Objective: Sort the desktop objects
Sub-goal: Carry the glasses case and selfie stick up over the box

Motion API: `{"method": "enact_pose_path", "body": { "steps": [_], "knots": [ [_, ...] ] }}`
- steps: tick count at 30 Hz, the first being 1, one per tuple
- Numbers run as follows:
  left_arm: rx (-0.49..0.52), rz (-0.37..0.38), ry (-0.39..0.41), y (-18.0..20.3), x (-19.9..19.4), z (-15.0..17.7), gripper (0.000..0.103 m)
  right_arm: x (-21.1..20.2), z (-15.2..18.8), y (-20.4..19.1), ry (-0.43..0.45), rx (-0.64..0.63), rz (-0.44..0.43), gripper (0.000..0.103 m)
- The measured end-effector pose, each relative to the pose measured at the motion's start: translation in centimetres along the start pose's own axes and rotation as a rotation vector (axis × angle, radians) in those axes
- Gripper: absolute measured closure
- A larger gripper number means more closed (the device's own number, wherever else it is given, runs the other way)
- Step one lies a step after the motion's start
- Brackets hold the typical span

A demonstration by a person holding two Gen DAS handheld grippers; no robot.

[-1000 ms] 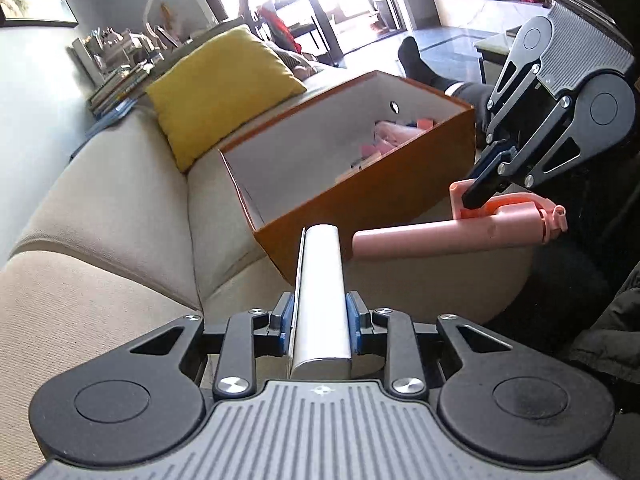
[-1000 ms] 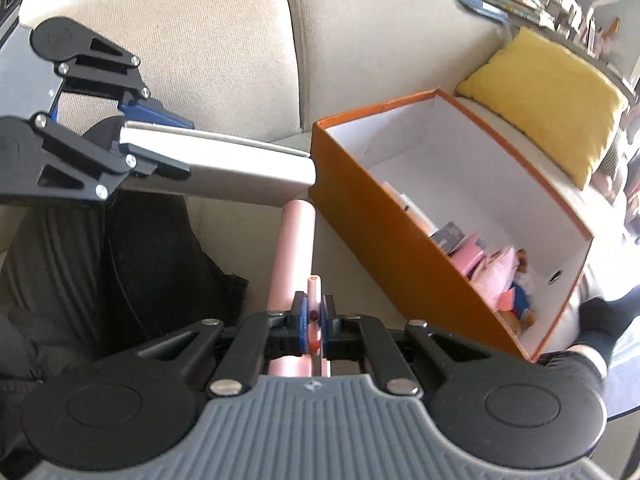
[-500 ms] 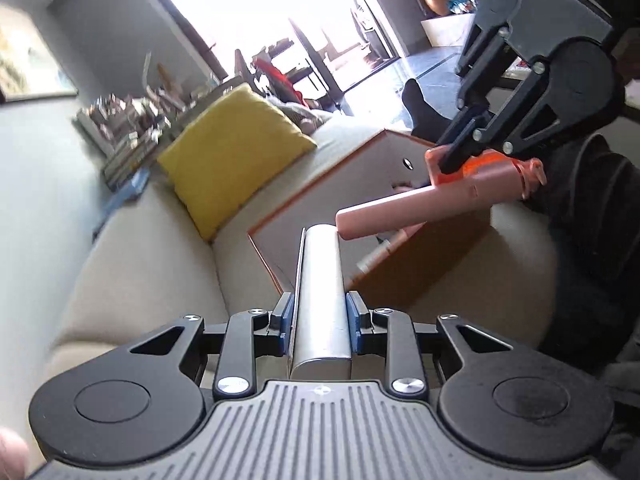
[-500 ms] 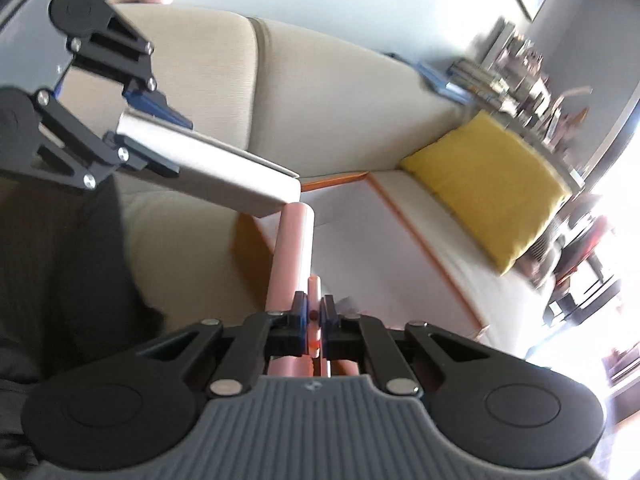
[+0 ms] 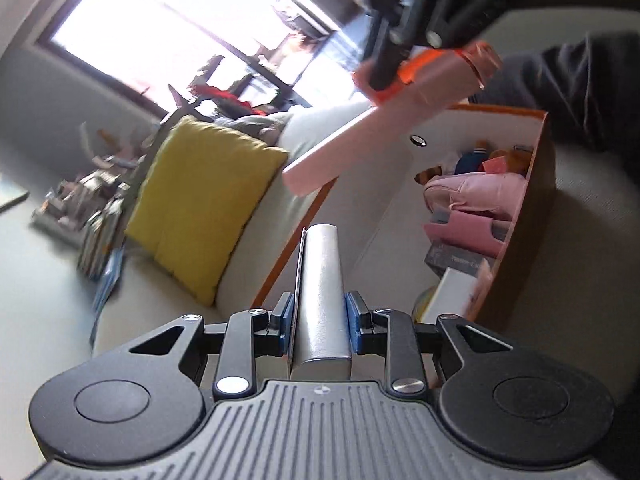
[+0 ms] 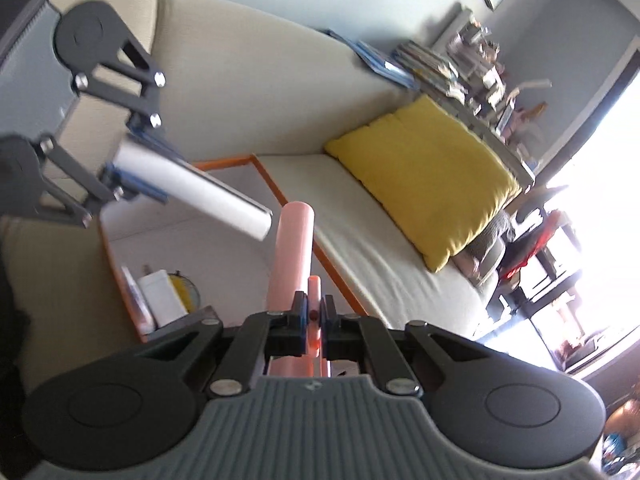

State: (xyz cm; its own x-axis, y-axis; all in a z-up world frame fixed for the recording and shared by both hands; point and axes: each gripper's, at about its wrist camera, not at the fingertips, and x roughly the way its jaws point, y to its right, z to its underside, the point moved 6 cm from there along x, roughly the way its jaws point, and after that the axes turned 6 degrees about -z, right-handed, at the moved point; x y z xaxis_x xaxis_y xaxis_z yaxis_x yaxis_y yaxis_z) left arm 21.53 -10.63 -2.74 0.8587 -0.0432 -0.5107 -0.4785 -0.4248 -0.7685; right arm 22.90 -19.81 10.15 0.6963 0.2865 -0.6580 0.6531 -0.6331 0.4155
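Observation:
My left gripper (image 5: 320,316) is shut on a silver metal case (image 5: 322,288), which points out over the orange box (image 5: 524,240); the case also shows in the right wrist view (image 6: 200,192). My right gripper (image 6: 314,312) is shut on the orange tab of a pink tube-shaped object (image 6: 294,248), held above the box (image 6: 276,188). In the left wrist view the pink object (image 5: 360,136) hangs over the box's far side. The box holds pink items (image 5: 476,200), a white carton (image 5: 452,292) and small toys.
The box sits on a beige sofa (image 6: 260,92). A yellow cushion (image 5: 196,208) lies beside it, also in the right wrist view (image 6: 428,176). Stacked books (image 6: 436,68) fill a shelf behind the sofa. A dark-clothed person's leg (image 5: 580,92) is at right.
Both grippers have risen and tilted over the orange box, each still holding its object. The box's contents have come into view below.

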Motion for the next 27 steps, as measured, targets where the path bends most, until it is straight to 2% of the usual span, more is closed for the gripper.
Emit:
{"method": "enact_pose_path", "body": {
  "steps": [5, 10, 16, 20, 23, 27],
  "knots": [
    [0.102, 0.055, 0.043, 1.7, 4.6, -1.0, 0.071, 3.0, 1.0, 3.0, -0.031, 0.111, -0.048, 0.097],
    [0.202, 0.099, 0.096, 3.3, 7.4, -1.3, 0.071, 5.1, 2.0, 5.0, -0.059, 0.235, -0.101, 0.097],
    [0.315, 0.113, 0.153, 5.3, 8.8, -0.4, 0.071, 6.5, 2.5, 5.7, -0.061, 0.255, -0.106, 0.097],
    [0.342, 0.131, 0.152, 5.5, 9.6, 0.8, 0.071, 7.0, 2.2, 5.8, -0.056, 0.25, -0.104, 0.097],
    [0.369, 0.136, 0.115, 5.2, 10.0, 1.8, 0.071, 7.2, 1.9, 5.6, -0.048, 0.253, -0.104, 0.097],
    [0.423, 0.107, 0.054, 5.2, 11.3, 3.8, 0.071, 7.2, 1.7, 5.2, -0.043, 0.242, -0.11, 0.097]
  ]
}}
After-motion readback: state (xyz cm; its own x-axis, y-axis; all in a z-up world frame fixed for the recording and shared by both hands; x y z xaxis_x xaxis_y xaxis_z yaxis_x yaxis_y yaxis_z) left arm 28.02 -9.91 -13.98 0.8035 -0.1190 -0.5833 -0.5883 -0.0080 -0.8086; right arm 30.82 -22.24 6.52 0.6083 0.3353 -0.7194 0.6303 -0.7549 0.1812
